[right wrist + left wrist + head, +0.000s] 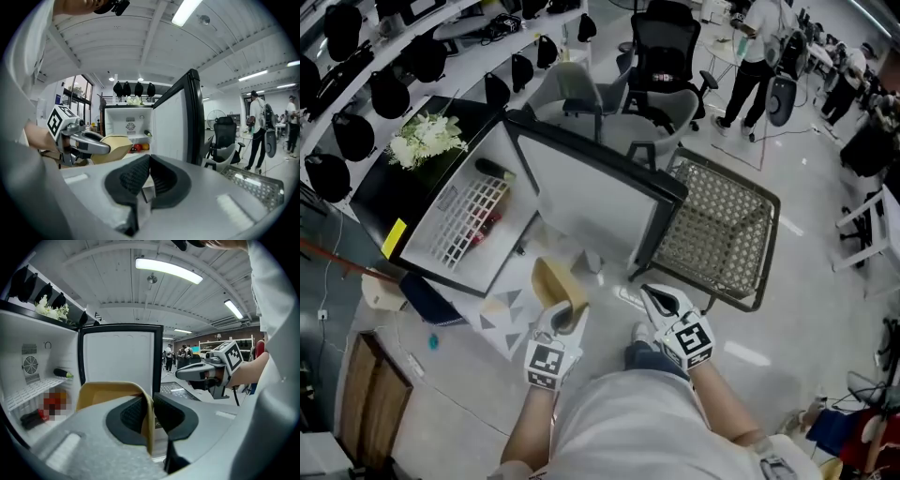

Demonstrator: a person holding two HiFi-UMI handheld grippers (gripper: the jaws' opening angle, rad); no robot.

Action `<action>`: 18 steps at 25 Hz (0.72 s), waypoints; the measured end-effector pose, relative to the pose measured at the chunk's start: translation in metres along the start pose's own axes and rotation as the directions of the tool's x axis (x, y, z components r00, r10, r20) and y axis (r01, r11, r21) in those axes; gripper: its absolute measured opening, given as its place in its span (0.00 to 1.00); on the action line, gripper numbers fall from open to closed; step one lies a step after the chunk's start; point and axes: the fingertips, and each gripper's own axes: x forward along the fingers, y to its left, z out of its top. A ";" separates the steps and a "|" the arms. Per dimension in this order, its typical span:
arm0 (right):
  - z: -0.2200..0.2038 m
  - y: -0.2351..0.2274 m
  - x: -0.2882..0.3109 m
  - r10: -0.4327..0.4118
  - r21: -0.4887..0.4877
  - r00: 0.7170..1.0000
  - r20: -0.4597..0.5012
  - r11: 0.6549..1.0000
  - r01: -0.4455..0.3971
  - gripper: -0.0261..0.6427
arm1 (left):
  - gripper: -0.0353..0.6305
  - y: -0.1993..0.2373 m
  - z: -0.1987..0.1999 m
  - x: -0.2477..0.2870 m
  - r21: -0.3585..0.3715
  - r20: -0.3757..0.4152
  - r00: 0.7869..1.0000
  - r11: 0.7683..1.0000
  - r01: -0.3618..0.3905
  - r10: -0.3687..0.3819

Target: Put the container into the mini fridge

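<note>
Carrying stage, by the look of it: your left claw (149, 416) is pinched narrow on one wall of the tan container (105, 393), which hangs in the air in front of the fridge (511, 150), not inside yet. The door (591, 192) stands wide open, so that part looks done. Your right claw (147, 176) is closed, pads together with nothing between them, just beside the left one. The wire shelf (471, 220) carries one dark item, with red items under it, and it looks to have room. Left to do, as I judge it: pass the container through the opening, set it down, let go, back out.
</note>
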 end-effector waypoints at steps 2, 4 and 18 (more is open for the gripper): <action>0.006 -0.015 0.012 0.032 -0.005 0.999 0.005 0.999 -0.032 0.04 | 0.14 0.005 0.005 0.015 -0.014 -0.003 1.000 1.000 -0.025 0.024; 0.011 -0.028 0.023 0.069 -0.007 0.998 0.010 0.998 -0.069 0.04 | 0.14 0.009 0.008 0.029 -0.025 -0.009 0.999 0.998 -0.053 0.053; 0.011 -0.049 0.084 0.363 -0.036 0.932 -0.008 0.931 -0.363 0.04 | 0.14 0.035 0.014 0.074 -0.115 -0.061 0.950 0.944 -0.310 0.305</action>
